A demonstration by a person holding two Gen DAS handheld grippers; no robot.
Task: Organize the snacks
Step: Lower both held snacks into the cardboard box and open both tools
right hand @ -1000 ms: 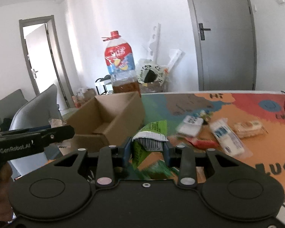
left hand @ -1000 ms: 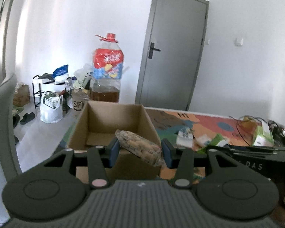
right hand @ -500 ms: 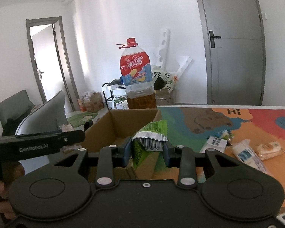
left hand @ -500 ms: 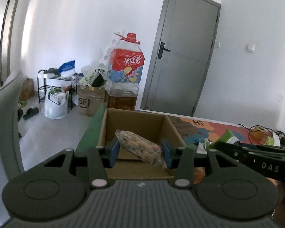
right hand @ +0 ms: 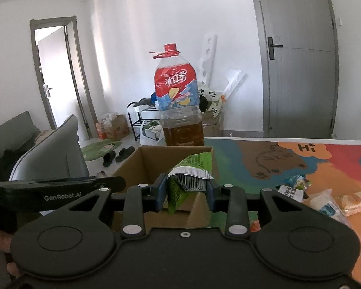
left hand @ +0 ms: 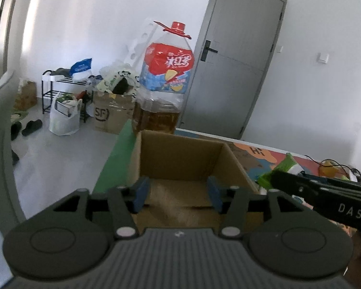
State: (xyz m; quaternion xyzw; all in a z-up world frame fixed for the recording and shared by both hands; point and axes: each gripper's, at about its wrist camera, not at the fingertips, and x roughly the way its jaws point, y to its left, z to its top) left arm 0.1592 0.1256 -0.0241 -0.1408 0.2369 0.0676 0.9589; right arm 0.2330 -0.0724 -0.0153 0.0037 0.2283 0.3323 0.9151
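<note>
Holding a light, crinkly green packet (right hand: 189,178) by its top, your right gripper (right hand: 187,191) stays pinched; left gripper (left hand: 178,193) just opened, empty, over the box (left hand: 180,159).

"GenRobot.AI" stands in pale letters on the side of the left gripper (right hand: 60,196), seen from the right wrist view. "DAS" stands in pale letters on the side of the right gripper (left hand: 349,213), seen from the left wrist view. "SF" is printed in black on the cardboard carton on the floor (left hand: 113,114). "Hi" is lettered on an orange patch of the colourful table mat (right hand: 306,148). A barcode with the digits "000558" runs along the white end of the green snack packet (right hand: 192,180). The large bottle (right hand: 178,91) bears white Chinese characters on its red label, not clearly readable.
</note>
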